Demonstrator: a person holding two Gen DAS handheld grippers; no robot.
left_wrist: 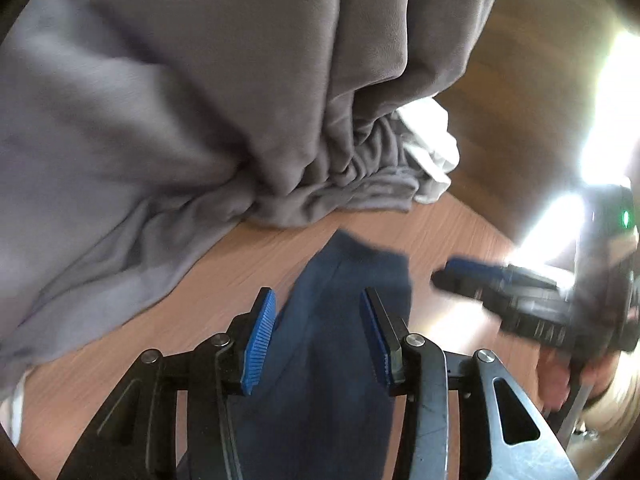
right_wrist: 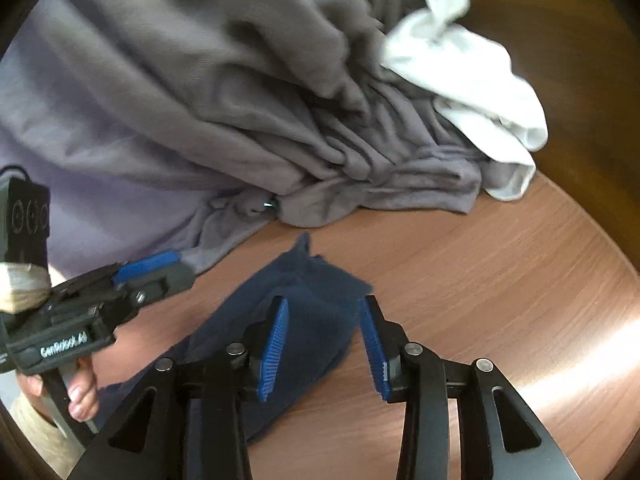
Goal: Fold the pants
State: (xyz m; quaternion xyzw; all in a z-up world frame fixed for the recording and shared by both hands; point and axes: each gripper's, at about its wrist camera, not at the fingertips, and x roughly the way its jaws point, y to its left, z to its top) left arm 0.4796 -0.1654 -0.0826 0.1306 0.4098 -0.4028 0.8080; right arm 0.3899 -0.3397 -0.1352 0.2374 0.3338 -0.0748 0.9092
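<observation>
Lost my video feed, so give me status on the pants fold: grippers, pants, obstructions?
Left gripper open, right gripper open, both over navy pants. Pants flat on table, not gripped. Grey cloth pile close behind.

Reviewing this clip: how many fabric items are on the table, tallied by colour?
Navy: 1, the pants, lying between the open fingers of the right gripper and the left gripper
Grey: 1, the bunched grey cloth; whether it is more than one piece cannot be told
White: 1, the white cloth
Total: 3
</observation>
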